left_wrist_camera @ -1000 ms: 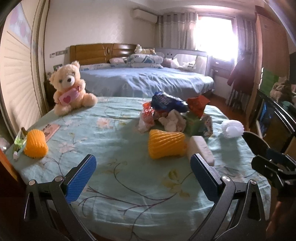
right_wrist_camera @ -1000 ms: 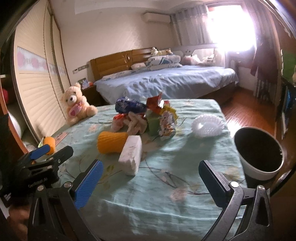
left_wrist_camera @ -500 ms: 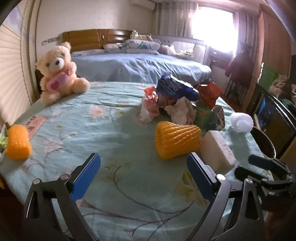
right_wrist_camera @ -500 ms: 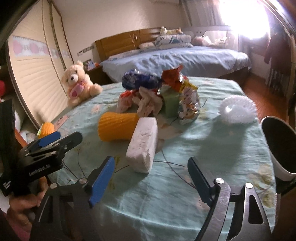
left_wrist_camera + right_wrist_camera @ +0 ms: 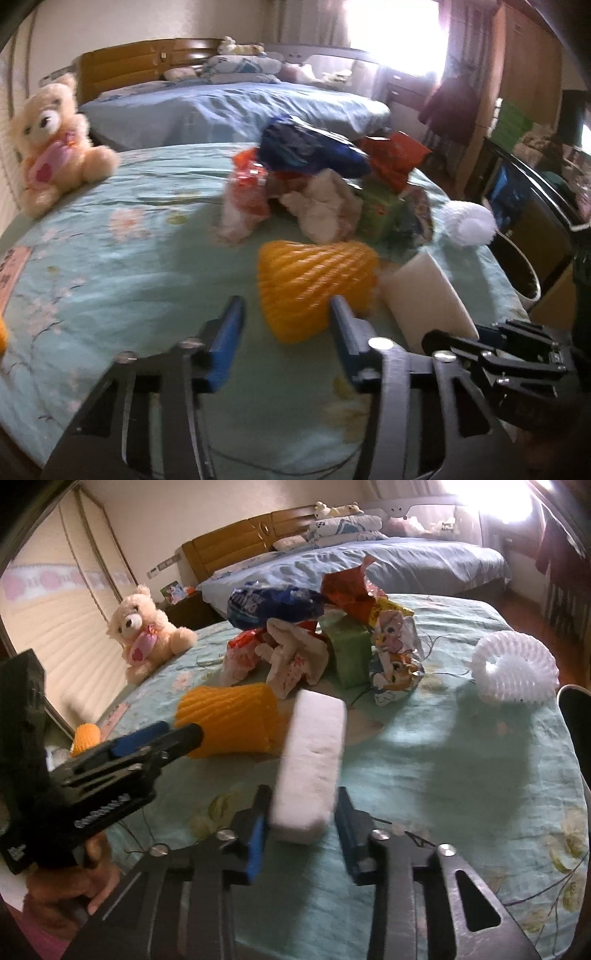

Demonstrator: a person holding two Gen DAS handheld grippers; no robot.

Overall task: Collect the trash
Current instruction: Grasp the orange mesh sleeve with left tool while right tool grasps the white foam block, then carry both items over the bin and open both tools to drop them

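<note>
An orange foam fruit net (image 5: 314, 284) lies on the table with a white foam block (image 5: 312, 760) beside it on the right. My left gripper (image 5: 286, 336) is open, its fingers straddling the near end of the orange net. My right gripper (image 5: 301, 827) is open, its fingers either side of the near end of the white block, not visibly pressing it. Behind them lies a heap of wrappers (image 5: 317, 627): a blue bag (image 5: 310, 151), red packets, crumpled paper and a green box (image 5: 349, 653). A white foam net (image 5: 515, 668) lies to the right.
The table wears a pale green flowered cloth (image 5: 461, 775). A teddy bear (image 5: 51, 144) sits at its far left. A second orange net (image 5: 86, 736) lies at the left edge. A dark bin (image 5: 517, 273) stands beyond the right edge. A bed (image 5: 229, 107) is behind.
Both grippers have moved forward over the table and narrowed: the left one around the orange net, the right one around the white foam block.
</note>
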